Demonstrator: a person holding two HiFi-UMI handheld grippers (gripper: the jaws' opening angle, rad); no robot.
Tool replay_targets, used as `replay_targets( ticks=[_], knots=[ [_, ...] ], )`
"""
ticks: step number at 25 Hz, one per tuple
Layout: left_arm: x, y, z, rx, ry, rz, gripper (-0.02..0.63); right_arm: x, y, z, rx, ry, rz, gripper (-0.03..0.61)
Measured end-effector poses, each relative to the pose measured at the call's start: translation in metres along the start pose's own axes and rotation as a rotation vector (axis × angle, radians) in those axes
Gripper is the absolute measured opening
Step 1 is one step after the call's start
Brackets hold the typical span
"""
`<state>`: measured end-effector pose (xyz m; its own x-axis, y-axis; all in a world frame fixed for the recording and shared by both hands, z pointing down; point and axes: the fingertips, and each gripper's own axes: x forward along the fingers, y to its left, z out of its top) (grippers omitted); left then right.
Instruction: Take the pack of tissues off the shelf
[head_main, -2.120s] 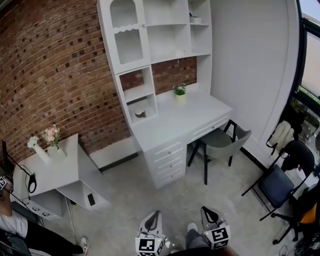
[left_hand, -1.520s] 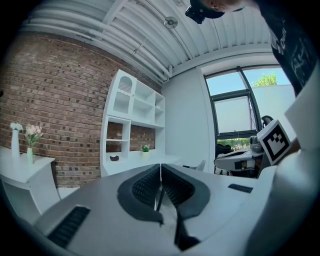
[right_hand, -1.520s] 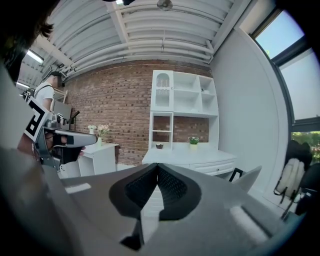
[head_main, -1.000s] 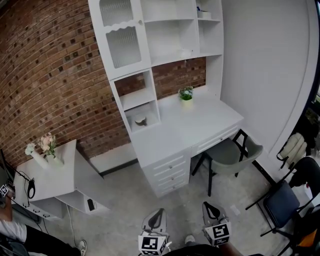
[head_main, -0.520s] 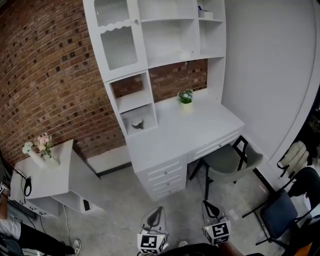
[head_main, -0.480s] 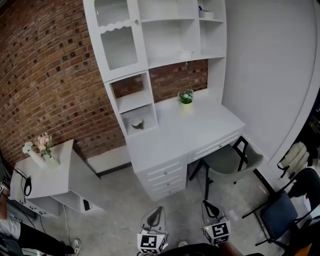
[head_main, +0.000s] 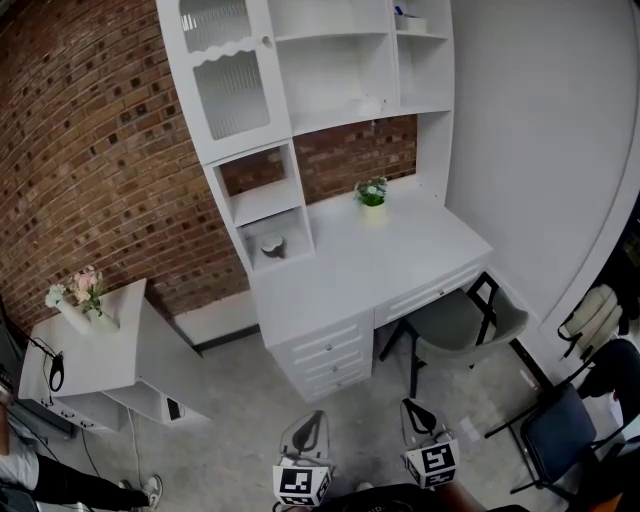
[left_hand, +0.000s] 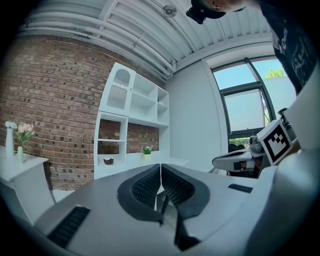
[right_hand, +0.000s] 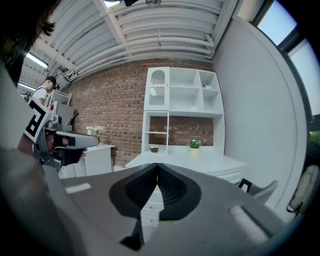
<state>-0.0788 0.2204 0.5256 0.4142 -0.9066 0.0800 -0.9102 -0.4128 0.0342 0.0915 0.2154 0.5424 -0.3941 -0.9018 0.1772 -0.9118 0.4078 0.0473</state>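
The pack of tissues (head_main: 408, 20) is a small white and blue thing on the top right shelf of the white shelf unit (head_main: 330, 70), which stands on the desk (head_main: 370, 270). Both grippers are low at the bottom of the head view, over the floor and well short of the desk. My left gripper (head_main: 316, 416) is shut with nothing in it; its pads meet at the tip (left_hand: 160, 165). My right gripper (head_main: 408, 406) is also shut and empty, its jaws closed together (right_hand: 157, 164). Both point towards the desk and shelves.
A grey chair (head_main: 455, 320) is pushed partly under the desk's right side. A small plant (head_main: 372, 192) stands on the desk and a bowl (head_main: 270, 245) sits in a low cubby. A white side table (head_main: 100, 345) with flowers is at the left, and black chairs (head_main: 560, 420) are at the right.
The head view has drawn closer to the desk and shelf unit, which now look larger. Both grippers have come forward with it, staying shut and side by side.
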Motion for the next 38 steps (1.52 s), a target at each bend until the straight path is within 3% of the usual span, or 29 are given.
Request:
replay_targets(
  ticks=[19,38],
  knots=[
    [0.046,0.028,-0.004,-0.003,0.012,-0.035,0.012,0.042,-0.015,-0.001,0.011,0.02,-0.03,0.003],
    [0.141,0.102,0.006,-0.02,0.007,-0.105,0.011,0.138,-0.039,0.021,0.0,0.026,-0.134,0.004]
  ],
)
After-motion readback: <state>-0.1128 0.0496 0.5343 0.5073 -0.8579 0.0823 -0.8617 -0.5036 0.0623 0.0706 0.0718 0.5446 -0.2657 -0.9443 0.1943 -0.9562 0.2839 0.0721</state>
